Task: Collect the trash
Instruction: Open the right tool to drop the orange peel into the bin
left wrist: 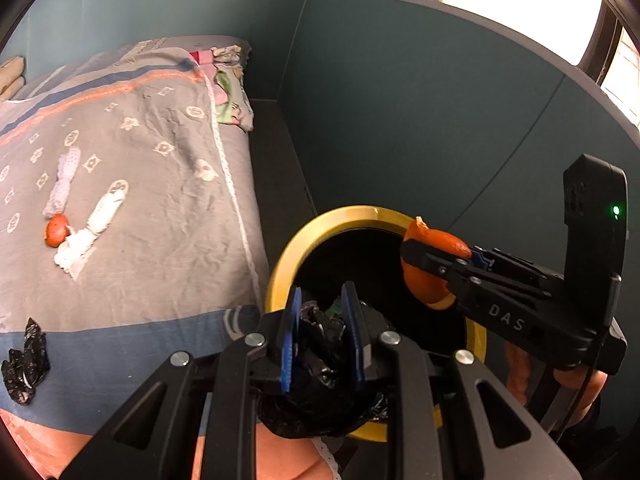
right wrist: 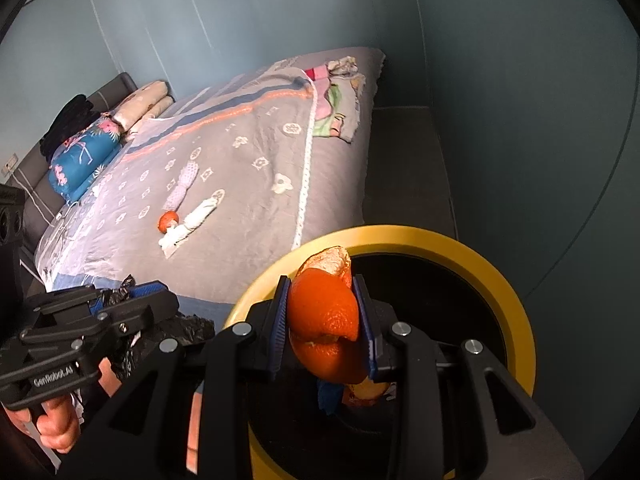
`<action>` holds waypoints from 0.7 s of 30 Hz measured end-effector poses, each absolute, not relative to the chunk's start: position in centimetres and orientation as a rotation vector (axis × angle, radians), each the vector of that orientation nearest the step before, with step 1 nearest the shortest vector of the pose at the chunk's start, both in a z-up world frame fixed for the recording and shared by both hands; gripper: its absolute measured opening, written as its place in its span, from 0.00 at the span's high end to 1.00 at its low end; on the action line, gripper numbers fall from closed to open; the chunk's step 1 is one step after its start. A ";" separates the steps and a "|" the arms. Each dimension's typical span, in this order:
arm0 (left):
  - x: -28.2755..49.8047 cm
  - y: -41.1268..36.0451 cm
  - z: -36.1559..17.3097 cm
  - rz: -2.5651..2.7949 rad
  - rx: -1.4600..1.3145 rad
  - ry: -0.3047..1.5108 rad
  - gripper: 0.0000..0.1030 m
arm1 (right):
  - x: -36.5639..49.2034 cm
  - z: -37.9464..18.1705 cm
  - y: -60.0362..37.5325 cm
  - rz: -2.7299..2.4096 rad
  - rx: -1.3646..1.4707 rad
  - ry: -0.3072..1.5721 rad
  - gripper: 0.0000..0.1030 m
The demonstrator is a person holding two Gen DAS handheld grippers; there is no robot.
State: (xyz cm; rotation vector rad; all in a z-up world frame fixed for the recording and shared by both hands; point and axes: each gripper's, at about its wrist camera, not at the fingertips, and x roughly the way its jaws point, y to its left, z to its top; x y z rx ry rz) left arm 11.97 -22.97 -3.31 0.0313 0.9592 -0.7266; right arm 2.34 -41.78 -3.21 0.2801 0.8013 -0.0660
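A crumpled black plastic bag (left wrist: 320,340) is clamped between the narrowed fingers of the left gripper (left wrist: 322,312), and a curled orange peel (right wrist: 326,312) is pinched in the right gripper (right wrist: 324,312), both held over the yellow-rimmed black bin (right wrist: 516,304). Farther off, on the grey patterned bedspread (left wrist: 160,208), another orange peel piece (left wrist: 56,230) is seen beside a white crumpled tissue (left wrist: 94,228).

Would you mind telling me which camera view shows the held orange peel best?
The right wrist view: the orange peel sits large and centred between that claw's blue pads, above the yellow-rimmed bin. The left wrist view shows it smaller, from the side, partly hidden by the right claw.
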 end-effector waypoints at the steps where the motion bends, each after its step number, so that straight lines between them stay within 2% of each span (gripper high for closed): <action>1: 12.0 -23.3 -3.5 -0.732 0.031 0.965 0.81 | 2.4 -3.5 -42.2 -0.069 0.292 0.807 0.71; 11: 11.5 -24.8 -4.3 -0.765 0.039 0.979 0.80 | 2.6 -4.7 -43.5 -0.101 0.321 0.831 0.71; 14: 11.7 -24.7 -4.4 -0.762 0.036 0.982 0.77 | 2.4 -4.7 -43.7 -0.099 0.322 0.835 0.68; 16: 11.7 -24.5 -4.2 -0.763 0.028 0.979 0.72 | 2.5 -4.6 -43.6 -0.103 0.320 0.832 0.65; 17: 11.7 -24.3 -4.1 -0.761 0.024 0.977 0.66 | 2.4 -4.5 -43.7 -0.105 0.320 0.830 0.64; 19: 11.7 -24.0 -3.9 -0.755 0.017 0.967 0.60 | 2.3 -4.3 -43.7 -0.109 0.329 0.821 0.57; 21: 11.7 -23.6 -3.7 -0.752 0.008 0.963 0.54 | 2.2 -4.1 -43.7 -0.114 0.331 0.817 0.56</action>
